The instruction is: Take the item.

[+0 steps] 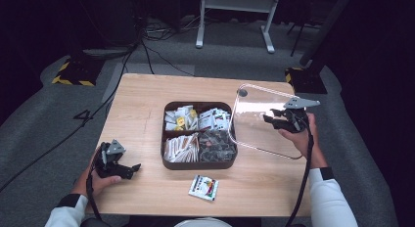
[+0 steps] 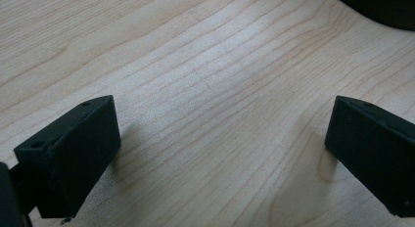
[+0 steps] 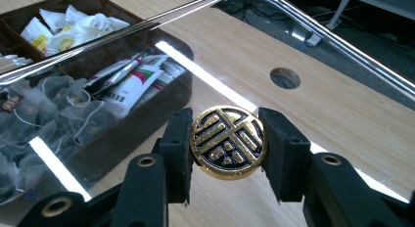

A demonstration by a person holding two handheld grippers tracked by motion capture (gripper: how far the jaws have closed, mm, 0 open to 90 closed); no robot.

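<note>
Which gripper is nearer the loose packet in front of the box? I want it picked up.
Left. The left gripper rests on the table beside the packet; the right gripper is raised beyond the box, holding the clear lid.

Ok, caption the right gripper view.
Right gripper clamps the clear lid's gold knob beside the open tea box.

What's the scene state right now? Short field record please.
work in hand: clear lid lifted off the brown box, held tilted to its right
right gripper: shut on the lid's gold knob
left gripper: open, nothing between the jaws, low over the bare wooden table
box contents: four compartments of tea bags and sachets
loose item: one sachet on the table in front of the box
</note>
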